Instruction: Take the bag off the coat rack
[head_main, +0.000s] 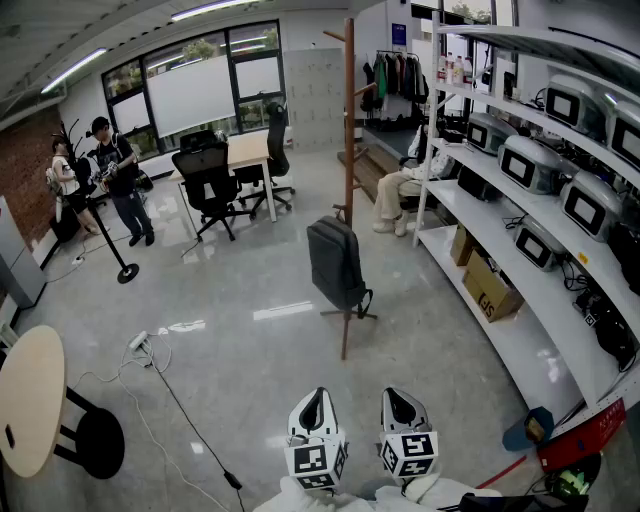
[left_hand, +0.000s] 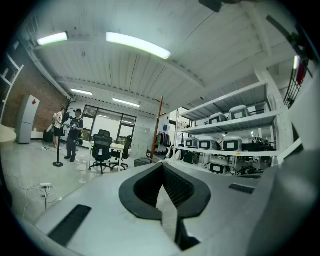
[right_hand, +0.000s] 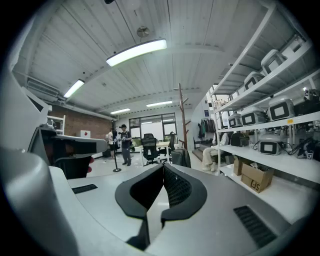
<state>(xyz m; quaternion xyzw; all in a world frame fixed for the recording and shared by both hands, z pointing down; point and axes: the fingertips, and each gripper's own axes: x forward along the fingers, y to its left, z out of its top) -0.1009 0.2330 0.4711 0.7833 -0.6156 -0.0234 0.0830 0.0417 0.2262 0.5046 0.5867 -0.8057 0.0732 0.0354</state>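
Note:
A dark grey backpack (head_main: 337, 263) hangs low on a tall wooden coat rack (head_main: 348, 150) in the middle of the room. It sits well ahead of both grippers. My left gripper (head_main: 316, 394) and right gripper (head_main: 398, 393) are side by side at the bottom of the head view, both shut with nothing in them. In the left gripper view the shut jaws (left_hand: 162, 166) point toward the distant coat rack (left_hand: 159, 125). In the right gripper view the shut jaws (right_hand: 163, 167) aim just left of the backpack (right_hand: 180, 157) and the coat rack (right_hand: 183, 117).
White shelving (head_main: 520, 250) with appliances and cardboard boxes (head_main: 486, 288) runs along the right, and a person sits at its far end (head_main: 400, 190). Office chairs (head_main: 210, 185) and a desk stand behind. Two people (head_main: 115, 175) stand at the left. A round table (head_main: 28, 400) and a floor cable (head_main: 160, 375) lie near left.

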